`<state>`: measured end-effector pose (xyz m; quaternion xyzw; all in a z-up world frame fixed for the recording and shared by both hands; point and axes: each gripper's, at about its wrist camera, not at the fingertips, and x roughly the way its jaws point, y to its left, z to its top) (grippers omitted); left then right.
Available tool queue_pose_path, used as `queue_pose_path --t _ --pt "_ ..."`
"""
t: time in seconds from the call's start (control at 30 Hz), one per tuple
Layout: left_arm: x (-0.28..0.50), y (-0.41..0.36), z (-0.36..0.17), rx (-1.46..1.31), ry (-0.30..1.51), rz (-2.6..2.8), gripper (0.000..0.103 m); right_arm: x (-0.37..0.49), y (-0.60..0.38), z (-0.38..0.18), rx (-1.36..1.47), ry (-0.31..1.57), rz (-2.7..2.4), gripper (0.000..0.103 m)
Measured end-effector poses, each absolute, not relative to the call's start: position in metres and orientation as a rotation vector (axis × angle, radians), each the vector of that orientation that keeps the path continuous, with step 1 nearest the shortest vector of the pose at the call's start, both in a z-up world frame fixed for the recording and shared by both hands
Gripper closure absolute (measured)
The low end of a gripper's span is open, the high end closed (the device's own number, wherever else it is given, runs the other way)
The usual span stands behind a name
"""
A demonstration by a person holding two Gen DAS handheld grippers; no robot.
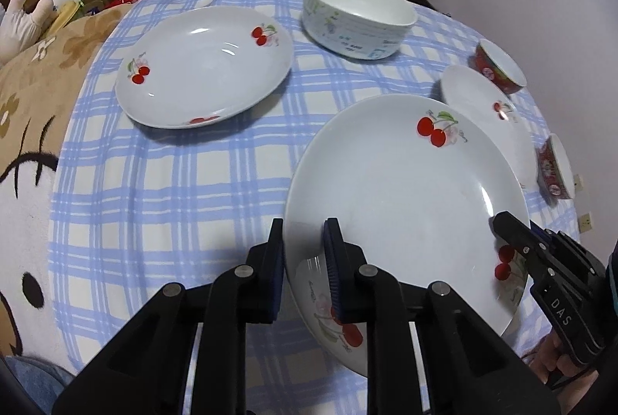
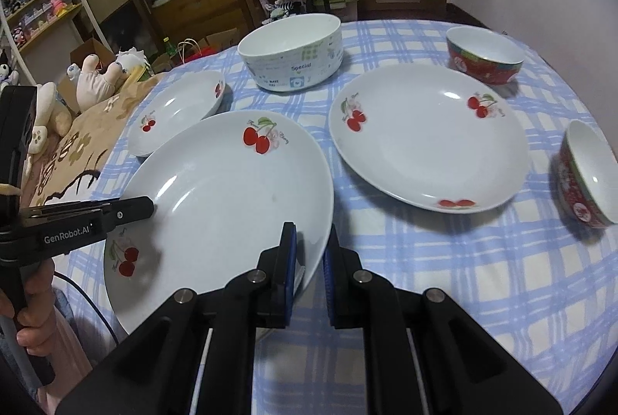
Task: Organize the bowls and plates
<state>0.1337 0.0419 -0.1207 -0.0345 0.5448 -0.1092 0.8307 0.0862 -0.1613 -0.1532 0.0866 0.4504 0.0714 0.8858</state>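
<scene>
Both grippers hold one white cherry plate (image 1: 405, 191) tilted above the blue checked tablecloth (image 1: 174, 183). My left gripper (image 1: 305, 233) is shut on its left rim. My right gripper (image 2: 311, 237) is shut on its right rim; the plate (image 2: 224, 191) fills the left of that view. A second cherry plate (image 1: 204, 67) lies at the left, also seen far left in the right wrist view (image 2: 177, 106). A third cherry plate (image 2: 425, 140) lies to the right, partly hidden in the left wrist view (image 1: 486, 113).
A large white printed bowl (image 2: 293, 55) stands at the back of the table. Two small red bowls (image 2: 484, 55) (image 2: 587, 175) stand at the right. A brown blanket and plush toys (image 2: 96, 75) lie off the table's left edge.
</scene>
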Motion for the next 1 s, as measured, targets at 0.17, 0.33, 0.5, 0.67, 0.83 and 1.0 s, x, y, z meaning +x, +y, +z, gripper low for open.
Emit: queue_pose_path --t 0.17,0.33,0.5,0.67,0.83,1.0 --pt "0.120 0.031 -0.110 -0.051 1.134 -0.240 0.084 0.070 -0.170 -0.145 0.184 0.933 0.145 0.089" --pt "0.107 0.021 -0.099 -0.041 1.109 -0.260 0.084 0.056 -0.182 -0.136 0.197 0.918 0.130 0.089" --pt "0.100 0.009 -0.098 -0.012 1.110 -0.269 0.084 0.049 -0.190 -0.137 0.211 0.923 0.112 0.089" --pt "0.101 0.003 -0.109 0.016 1.150 -0.260 0.084 0.048 -0.192 -0.147 0.213 0.950 0.105 0.089" --pt "0.105 -0.001 -0.119 0.030 1.175 -0.260 0.084 0.049 -0.194 -0.155 0.202 0.972 0.087 0.089" --pt "0.110 -0.012 -0.130 0.054 1.198 -0.276 0.084 0.051 -0.201 -0.162 0.209 0.999 0.060 0.089"
